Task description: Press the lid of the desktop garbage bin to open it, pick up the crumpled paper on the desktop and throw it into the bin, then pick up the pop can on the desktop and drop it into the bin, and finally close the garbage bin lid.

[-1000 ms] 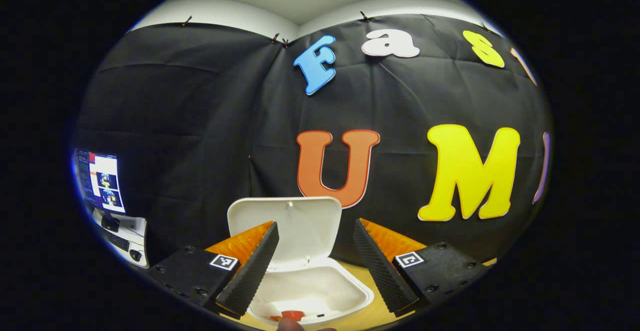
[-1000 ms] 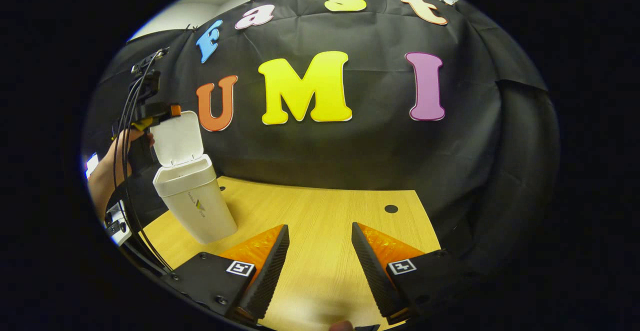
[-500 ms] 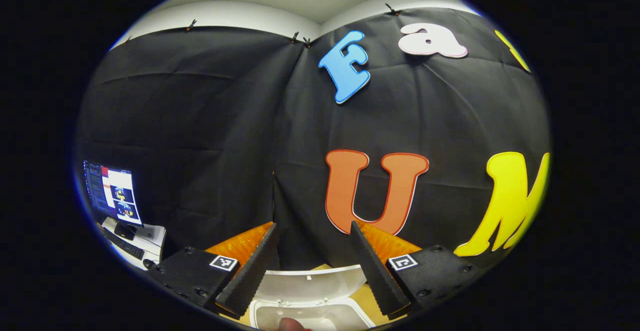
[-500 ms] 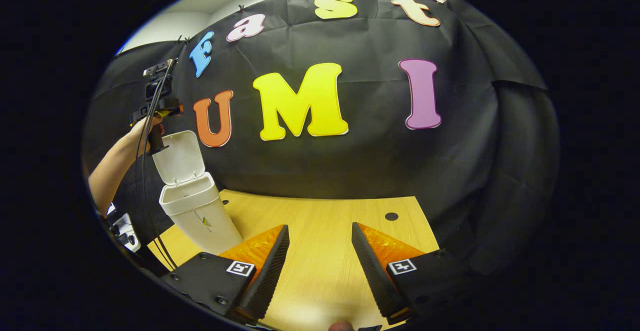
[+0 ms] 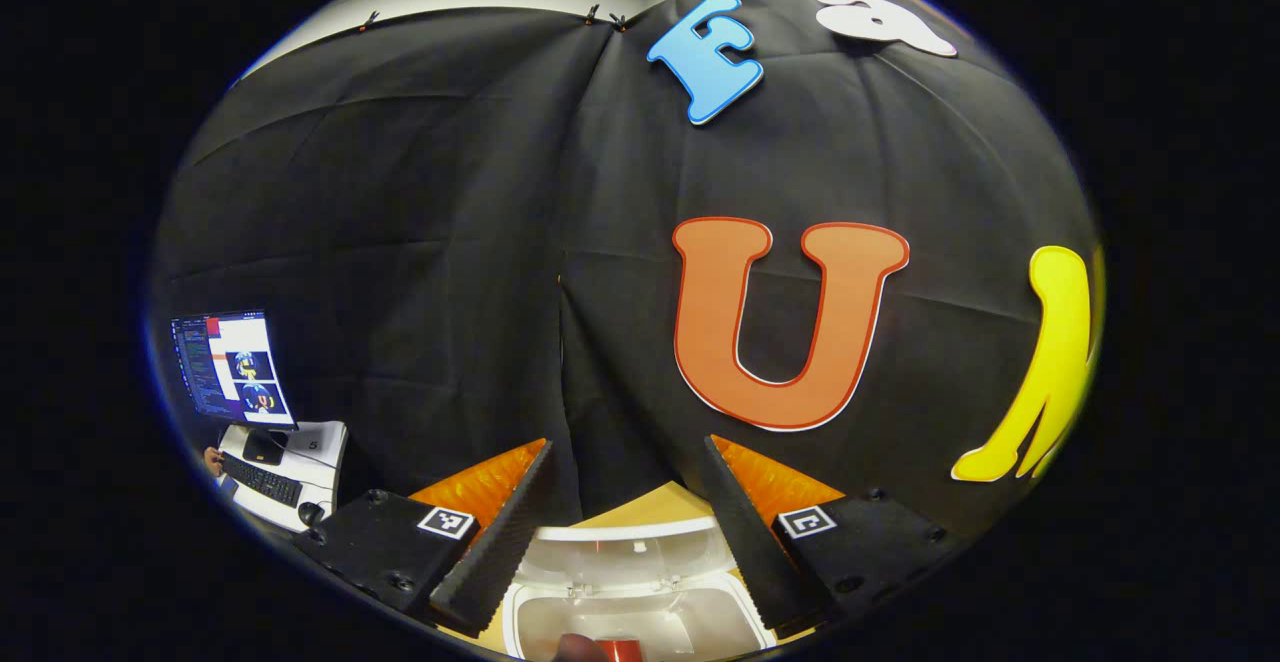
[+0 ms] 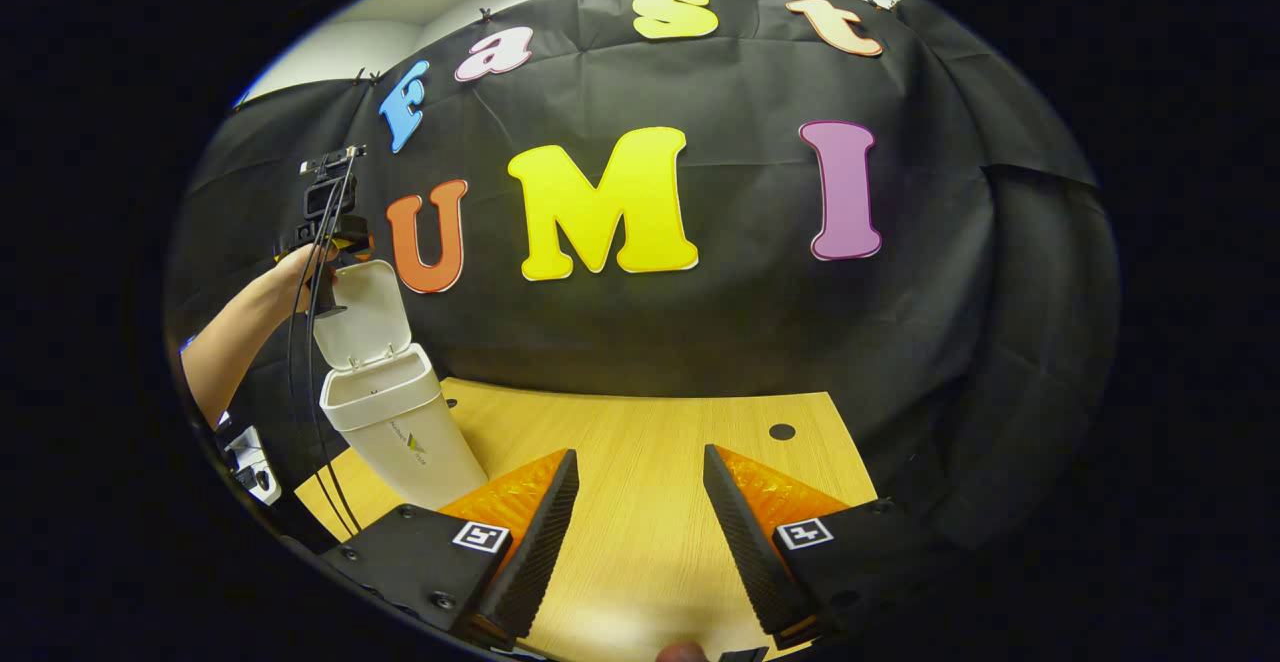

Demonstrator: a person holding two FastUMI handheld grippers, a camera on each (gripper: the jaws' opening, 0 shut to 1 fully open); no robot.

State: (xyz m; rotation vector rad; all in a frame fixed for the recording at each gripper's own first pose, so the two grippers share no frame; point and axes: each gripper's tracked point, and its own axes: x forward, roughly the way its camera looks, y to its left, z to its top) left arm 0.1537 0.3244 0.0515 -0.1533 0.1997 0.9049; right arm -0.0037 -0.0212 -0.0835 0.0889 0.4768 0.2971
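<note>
Near the left end of the pale wooden bench [image 6: 640,462]: one white plastic desktop bin [image 6: 405,432], its hinged white lid [image 6: 362,314] standing open. Light, thin-walled, probably easy to tip; best pressed down on the lid's top edge. Inside the bin: one red pop can [image 5: 622,649], only its top glimpsed. Above the bin: left tongs [image 5: 620,532], released, empty. Right of the bin, over bare bench: right tongs [image 6: 640,532], released, empty.

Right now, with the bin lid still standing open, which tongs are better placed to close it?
Left. The left tongs hang right at the top edge of the raised lid of the garbage bin. The right tongs are open over the bare wooden table, well aside from it.
</note>
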